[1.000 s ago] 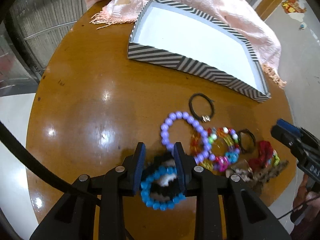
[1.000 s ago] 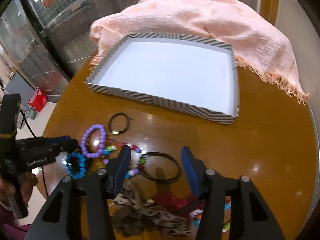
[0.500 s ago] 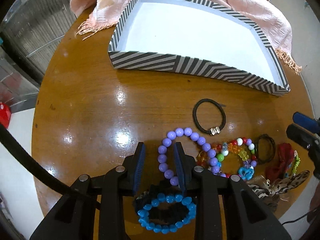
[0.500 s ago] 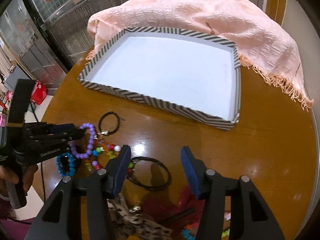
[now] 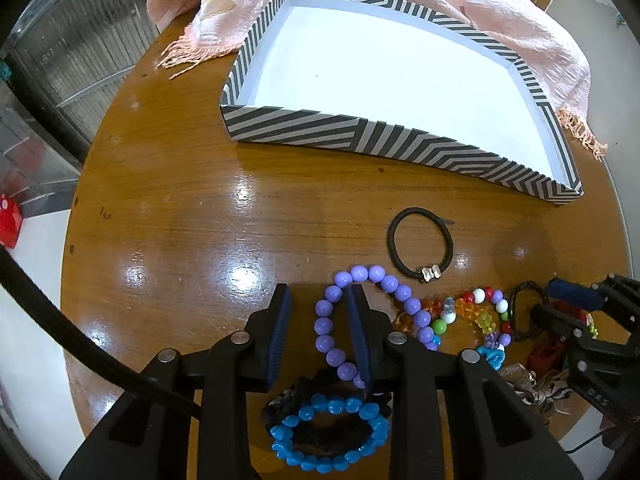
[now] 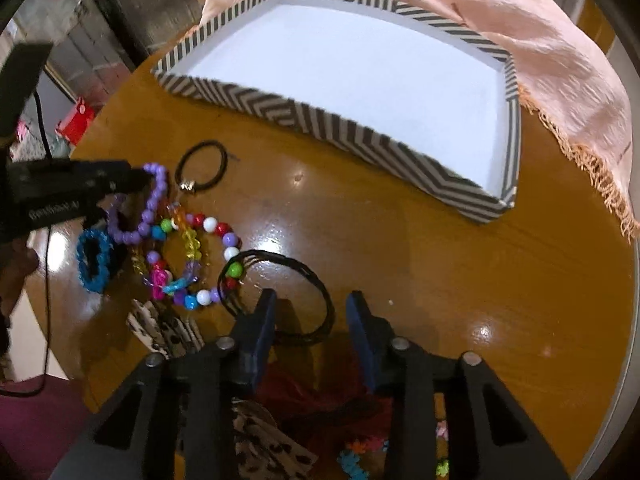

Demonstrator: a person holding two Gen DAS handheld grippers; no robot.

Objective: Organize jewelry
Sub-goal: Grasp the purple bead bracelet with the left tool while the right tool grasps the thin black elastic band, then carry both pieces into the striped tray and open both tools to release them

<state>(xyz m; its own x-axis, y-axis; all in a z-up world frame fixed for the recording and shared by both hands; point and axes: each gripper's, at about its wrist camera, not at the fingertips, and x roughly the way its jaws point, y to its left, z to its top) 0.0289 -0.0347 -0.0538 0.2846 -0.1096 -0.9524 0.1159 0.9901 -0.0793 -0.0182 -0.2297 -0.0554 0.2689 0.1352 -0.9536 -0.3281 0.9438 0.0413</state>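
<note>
Purple bead bracelet (image 5: 362,320) lies lower centre of the left view on the table (image 5: 200,220); my left gripper (image 5: 320,336) stands spread, one side of the loop between the pads, not pinched. Black cord bangle (image 6: 280,296) lies lower centre of the right view; my right gripper (image 6: 310,332) is closing, the bangle's right arc between the fingers, untouched. Striped tray (image 5: 360,132) sits upper centre.

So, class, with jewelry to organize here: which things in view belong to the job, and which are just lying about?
Belongs to the job:
- striped tray
- purple bead bracelet
- blue bead bracelet
- multicoloured bead bracelet
- black hair tie with charm
- dark braided bangle

Just lying about:
- pink fringed scarf
- red box off the table
</note>
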